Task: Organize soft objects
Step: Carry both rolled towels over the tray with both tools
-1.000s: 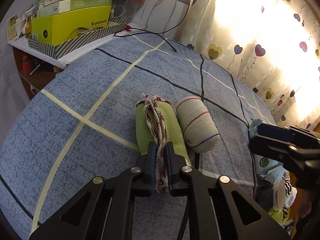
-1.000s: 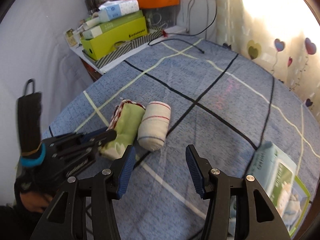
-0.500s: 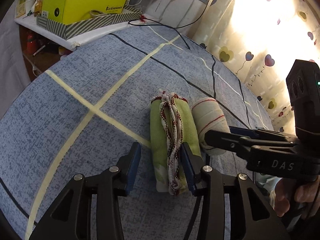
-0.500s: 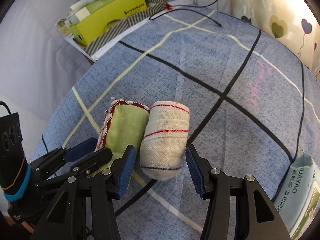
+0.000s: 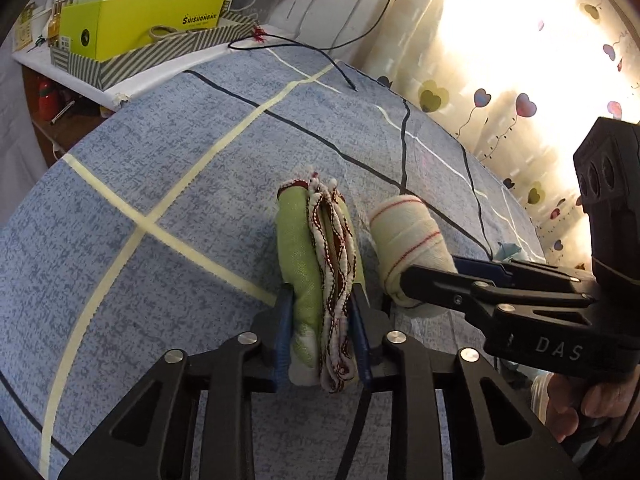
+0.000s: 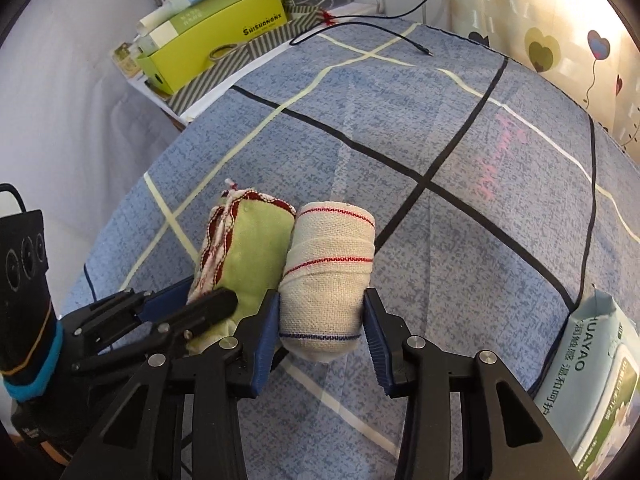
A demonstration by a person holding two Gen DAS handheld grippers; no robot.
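A rolled green cloth with red-and-white trim [image 5: 316,248] lies on the blue checked bedspread, also in the right wrist view [image 6: 244,252]. A rolled cream cloth with red stripes [image 5: 404,236] lies right beside it [image 6: 328,280]. My left gripper [image 5: 322,336] has its blue pads against both sides of the green roll's near end. My right gripper [image 6: 320,332] is open, its fingers straddling the near end of the cream roll; the left pad touches it, the right pad stands just off it.
A pack of wet wipes [image 6: 596,384] lies at the right. A yellow-green box [image 5: 148,16] on a striped tray sits on a side table at the far left. A black cable [image 5: 304,52] runs onto the bed. A heart-patterned curtain [image 5: 520,72] hangs behind.
My left gripper let go of the trim, opened, then closed around the whole green roll. My right gripper moved forward and down until its open fingers straddle the cream roll.
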